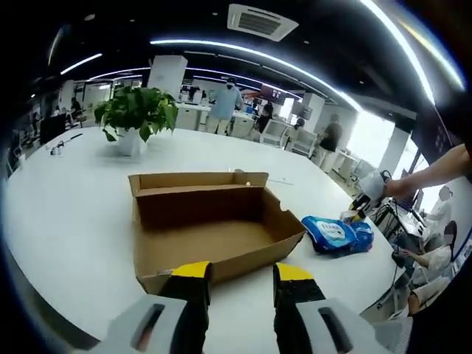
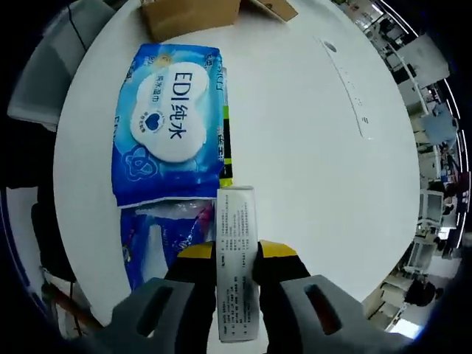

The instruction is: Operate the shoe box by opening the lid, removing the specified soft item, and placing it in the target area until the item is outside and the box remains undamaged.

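On the round white table (image 1: 66, 221), your shoe box (image 1: 210, 225) sits open and bare inside, its lid flap standing up along the far edge. Your left gripper (image 1: 242, 276) hangs just short of the box's near wall with its yellow-tipped jaws apart and nothing between them. Beside the box, toward the table's edge, lies the blue wet-wipes pack (image 1: 338, 235), already outside the cardboard. Beyond the box stands a potted plant (image 1: 136, 114), well apart from it, and farther off people move among desks under long ceiling lights. Past the pack, in the left gripper view, your right gripper (image 1: 366, 193) shows small at the end of a bare forearm, right over the wipes. The right gripper view gives you what the left one cannot: your right gripper (image 2: 236, 254) has its jaws closed on a narrow white strip of printed paper (image 2: 237, 258), a label or leaflet whose small text cannot be read, and that strip lies across the near end of the wet-wipes pack (image 2: 168, 125), which bears a white cloud-shaped panel with blue lettering. A corner of the shoe box (image 2: 188, 16) shows beyond the pack, close to it. A thin white bar (image 2: 346, 87) lies on the table away from the pack.
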Motion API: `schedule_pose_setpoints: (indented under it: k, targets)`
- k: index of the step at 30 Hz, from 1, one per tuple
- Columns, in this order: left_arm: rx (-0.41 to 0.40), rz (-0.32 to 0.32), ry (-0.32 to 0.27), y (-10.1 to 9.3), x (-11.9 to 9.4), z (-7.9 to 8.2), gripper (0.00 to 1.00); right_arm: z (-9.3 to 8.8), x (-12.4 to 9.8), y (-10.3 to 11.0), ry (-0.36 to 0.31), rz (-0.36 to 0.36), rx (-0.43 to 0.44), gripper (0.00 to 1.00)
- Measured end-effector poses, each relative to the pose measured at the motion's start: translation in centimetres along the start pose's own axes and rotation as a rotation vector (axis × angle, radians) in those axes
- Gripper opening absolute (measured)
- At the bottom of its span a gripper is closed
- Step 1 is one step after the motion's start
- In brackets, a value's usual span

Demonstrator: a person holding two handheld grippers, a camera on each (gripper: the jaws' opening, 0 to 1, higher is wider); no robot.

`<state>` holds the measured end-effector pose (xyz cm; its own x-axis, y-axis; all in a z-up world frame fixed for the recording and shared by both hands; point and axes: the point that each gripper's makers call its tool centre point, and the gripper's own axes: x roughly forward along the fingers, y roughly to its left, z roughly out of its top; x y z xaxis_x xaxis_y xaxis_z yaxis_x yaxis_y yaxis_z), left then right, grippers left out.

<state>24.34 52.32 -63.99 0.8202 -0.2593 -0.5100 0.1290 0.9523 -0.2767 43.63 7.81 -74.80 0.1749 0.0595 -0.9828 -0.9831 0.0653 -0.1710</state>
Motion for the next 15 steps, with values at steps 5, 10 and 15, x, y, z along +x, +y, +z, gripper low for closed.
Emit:
schedule_pose_setpoints:
  k: [5,10,15]
  targets:
    - [0.002,-0.010,0.010,-0.7,0.3,-0.2,0.33,-0.6,0.1,0.1,0.011,0.015,0.007,0.18]
    - [0.000,-0.016,0.017,-1.0,0.6,-0.5,0.33,-1.1,0.3,0.3,0.026,0.023,-0.010,0.18]
    - [0.004,-0.020,0.024,-1.1,0.6,-0.6,0.33,-1.1,0.3,0.5,0.032,0.030,-0.026,0.18]
